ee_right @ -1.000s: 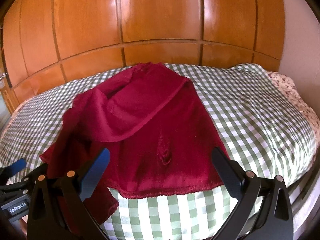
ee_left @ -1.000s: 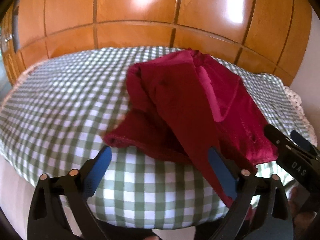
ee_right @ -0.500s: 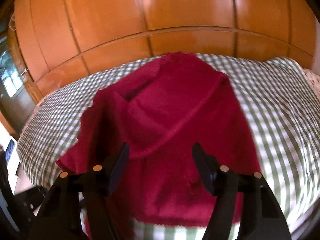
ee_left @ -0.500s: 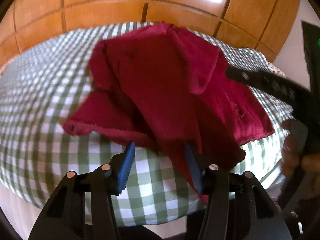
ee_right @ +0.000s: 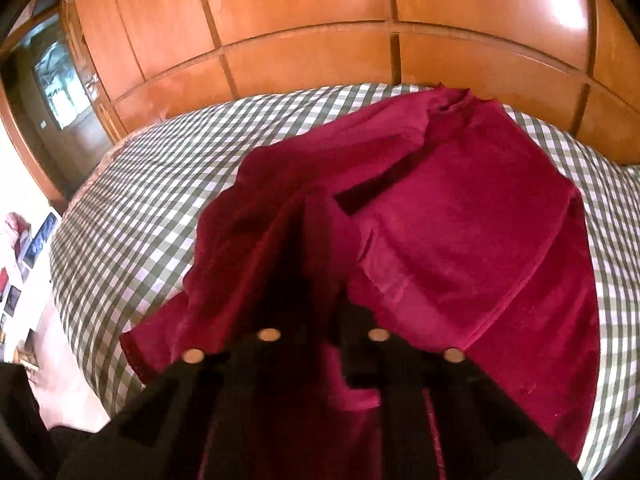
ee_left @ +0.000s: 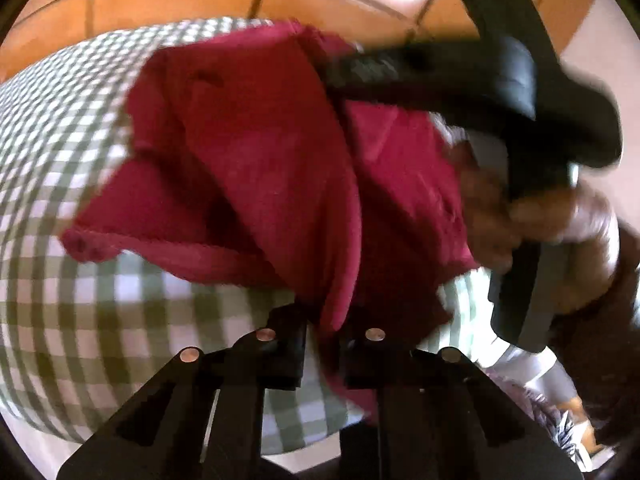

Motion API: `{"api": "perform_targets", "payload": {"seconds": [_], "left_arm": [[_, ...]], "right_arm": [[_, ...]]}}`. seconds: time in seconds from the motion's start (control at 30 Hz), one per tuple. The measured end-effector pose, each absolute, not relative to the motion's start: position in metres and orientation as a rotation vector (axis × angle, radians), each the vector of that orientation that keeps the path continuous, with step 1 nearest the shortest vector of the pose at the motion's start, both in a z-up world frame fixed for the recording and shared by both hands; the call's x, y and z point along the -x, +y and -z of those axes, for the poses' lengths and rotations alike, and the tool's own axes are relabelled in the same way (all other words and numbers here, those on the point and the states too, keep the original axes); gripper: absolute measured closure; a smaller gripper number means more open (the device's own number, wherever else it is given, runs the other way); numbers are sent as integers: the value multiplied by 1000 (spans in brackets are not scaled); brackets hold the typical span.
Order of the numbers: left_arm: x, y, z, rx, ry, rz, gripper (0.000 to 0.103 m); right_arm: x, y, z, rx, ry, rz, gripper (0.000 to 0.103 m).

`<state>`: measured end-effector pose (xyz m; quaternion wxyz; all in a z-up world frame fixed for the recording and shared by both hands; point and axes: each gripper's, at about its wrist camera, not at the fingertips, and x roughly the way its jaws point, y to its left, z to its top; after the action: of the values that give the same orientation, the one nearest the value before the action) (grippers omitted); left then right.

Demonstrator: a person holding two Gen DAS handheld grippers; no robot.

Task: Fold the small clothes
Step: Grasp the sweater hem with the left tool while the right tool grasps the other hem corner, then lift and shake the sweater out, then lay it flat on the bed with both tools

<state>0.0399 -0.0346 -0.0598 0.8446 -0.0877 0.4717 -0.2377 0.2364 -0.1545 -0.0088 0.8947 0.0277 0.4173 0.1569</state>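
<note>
The red garment lies crumpled on the checked bedcover, before the wooden headboard. The left gripper pinches its near edge; the right gripper is closing on cloth beside it, probably to spread it for folding

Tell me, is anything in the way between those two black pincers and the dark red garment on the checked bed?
Nothing visible. The left gripper has its jaws shut on the dark red garment's near edge; the right gripper's jaws are closing with the cloth bunched between them.
</note>
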Motion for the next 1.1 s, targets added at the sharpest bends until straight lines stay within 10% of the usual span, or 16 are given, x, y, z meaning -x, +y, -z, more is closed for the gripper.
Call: {"api": "perform_targets", "payload": {"seconds": [0.73, 0.87, 1.1], "left_arm": [[-225, 224, -62, 345, 691, -233, 95], [-223, 234, -65, 326, 673, -284, 30], [-161, 199, -29, 319, 755, 54, 29]], "right_arm": [[-289, -490, -44, -7, 761, 626, 94], [-267, -501, -36, -99, 746, 630, 54], [-210, -450, -6, -293, 860, 311, 51]]}}
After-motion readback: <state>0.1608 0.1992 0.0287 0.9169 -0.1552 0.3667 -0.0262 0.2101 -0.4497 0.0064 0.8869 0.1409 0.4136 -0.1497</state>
